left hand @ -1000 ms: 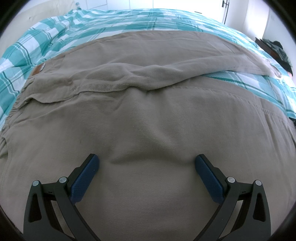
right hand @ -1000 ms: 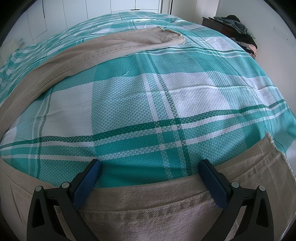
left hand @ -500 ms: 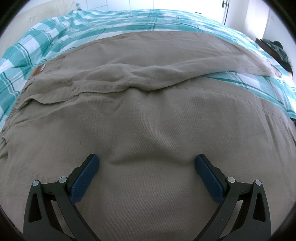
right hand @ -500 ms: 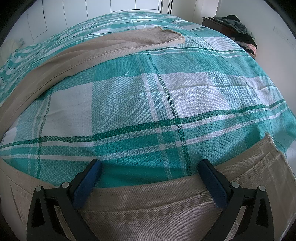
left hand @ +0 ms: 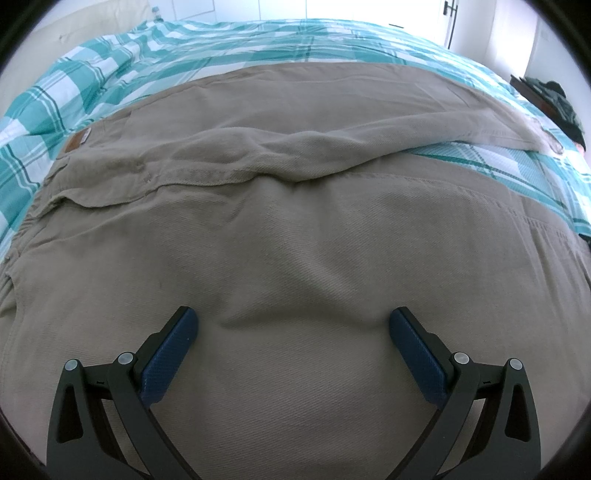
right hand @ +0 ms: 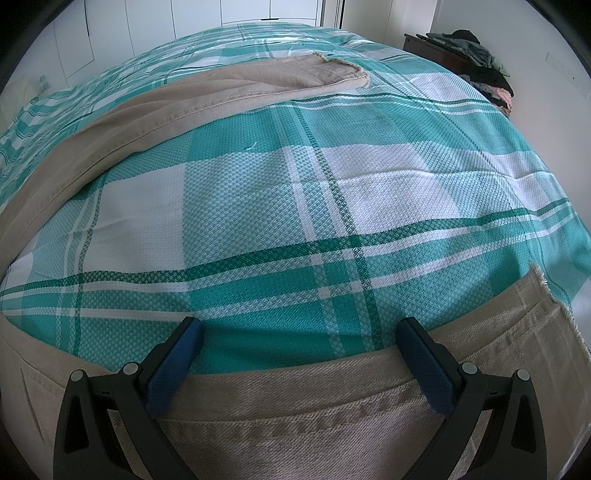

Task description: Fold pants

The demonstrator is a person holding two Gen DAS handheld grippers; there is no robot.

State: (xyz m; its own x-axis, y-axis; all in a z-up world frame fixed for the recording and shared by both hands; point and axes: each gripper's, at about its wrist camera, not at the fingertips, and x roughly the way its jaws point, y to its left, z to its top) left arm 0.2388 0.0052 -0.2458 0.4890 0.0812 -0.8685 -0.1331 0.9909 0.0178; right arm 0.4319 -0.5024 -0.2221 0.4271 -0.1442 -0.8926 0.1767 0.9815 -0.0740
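Note:
Beige pants (left hand: 295, 240) lie spread on a bed with a teal and white checked cover (right hand: 280, 206). In the left wrist view my left gripper (left hand: 293, 325) is open, its blue pads resting low over the near leg's upper part, with a small fold of cloth between them. The waistband with a brown label (left hand: 75, 140) is at the left. In the right wrist view my right gripper (right hand: 299, 332) is open at the inner edge of the near leg (right hand: 306, 406), close to its frayed hem (right hand: 546, 291). The far leg (right hand: 207, 99) runs across the top.
A dark side table with a heap of clothes (right hand: 476, 62) stands beyond the bed at the right. White cupboard doors (right hand: 110, 33) line the far wall. The bed's edge drops off at the right (right hand: 576, 236).

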